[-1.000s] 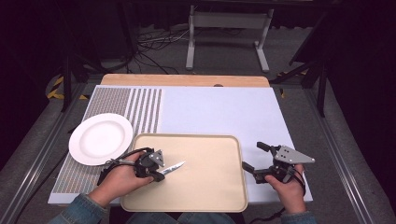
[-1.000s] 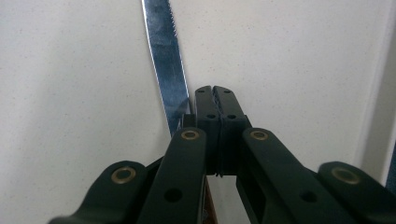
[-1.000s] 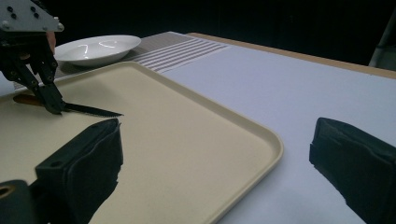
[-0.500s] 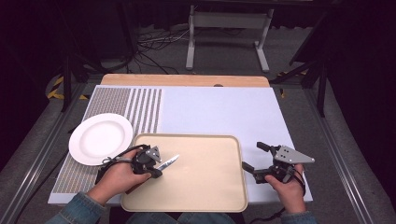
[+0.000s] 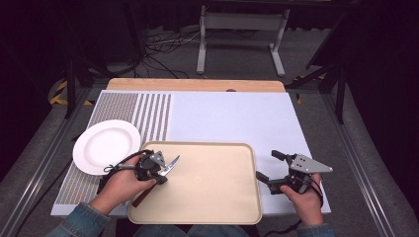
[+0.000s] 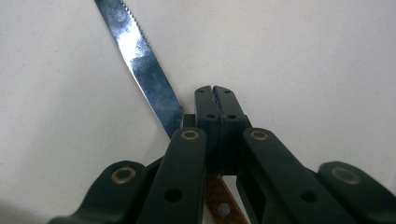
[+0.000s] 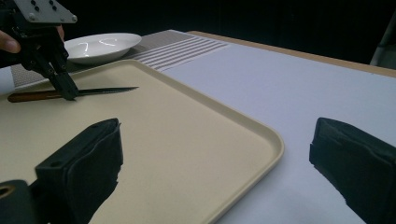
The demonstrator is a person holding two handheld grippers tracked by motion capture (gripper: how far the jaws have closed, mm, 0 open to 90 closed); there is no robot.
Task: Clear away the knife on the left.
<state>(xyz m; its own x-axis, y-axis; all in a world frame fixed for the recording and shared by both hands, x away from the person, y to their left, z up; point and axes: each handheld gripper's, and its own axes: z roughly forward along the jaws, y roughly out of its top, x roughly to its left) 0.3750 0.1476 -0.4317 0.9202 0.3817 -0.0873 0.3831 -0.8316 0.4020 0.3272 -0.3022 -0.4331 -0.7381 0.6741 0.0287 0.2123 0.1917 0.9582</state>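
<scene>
Room: dark floor with cables and a metal stand behind a table [image 5: 232, 116] covered by a pale mat that is striped at its left.
Tray: a beige tray [image 5: 207, 185] lies at the near edge, with a white plate [image 5: 104, 145] just beside its far left corner.
Knife: a wooden-handled knife [image 5: 165, 168] lies over the left part of the tray, its blade pointing right and slightly far.
Left gripper: the left gripper [image 5: 157, 174] has its jaws pressed together on the knife where blade meets handle.
Right gripper: the right gripper [image 5: 269, 165] hovers at the tray's right edge, jaws wide apart and holding nothing.
Doing it well: I judge the knife is being carried or set down; keep the blade level and low, and let go only once it lies flat.
Left gripper view: it shows the saw-toothed edge of the blade and a rivet in the handle below the jaws.
Right gripper view: it shows the blade close over the tray; whether the tip touches is hard to tell.
High view: it shows where the tray, plate and both hands lie.
</scene>
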